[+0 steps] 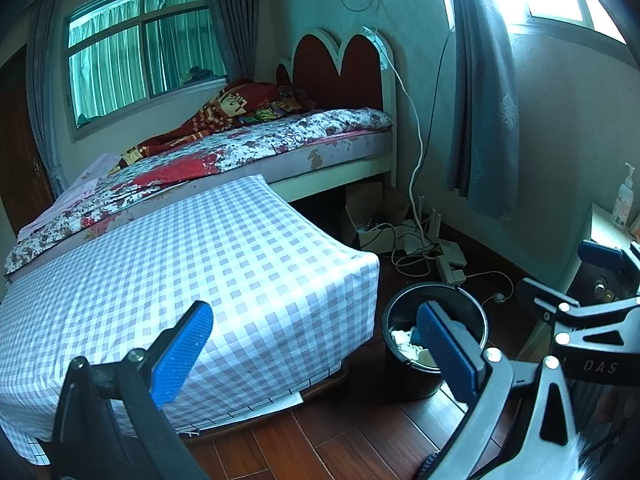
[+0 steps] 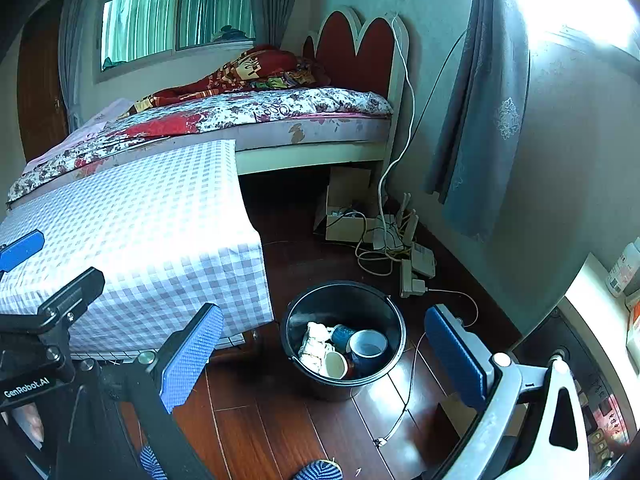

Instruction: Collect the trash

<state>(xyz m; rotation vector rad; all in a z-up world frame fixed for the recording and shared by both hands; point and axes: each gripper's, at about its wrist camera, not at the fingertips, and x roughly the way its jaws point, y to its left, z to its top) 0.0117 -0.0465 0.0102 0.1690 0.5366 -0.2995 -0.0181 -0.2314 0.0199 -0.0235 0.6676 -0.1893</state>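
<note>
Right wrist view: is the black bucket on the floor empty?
No. The black bucket holds crumpled white paper and several cups, seen plainly from above.

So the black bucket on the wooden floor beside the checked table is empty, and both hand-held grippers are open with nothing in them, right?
Not quite: the black bucket is not empty. The right wrist view shows paper cups and crumpled white paper inside it. The rest holds: it stands on the wooden floor beside the checked table, and the left hand-held gripper and right hand-held gripper are open, holding nothing.
</note>
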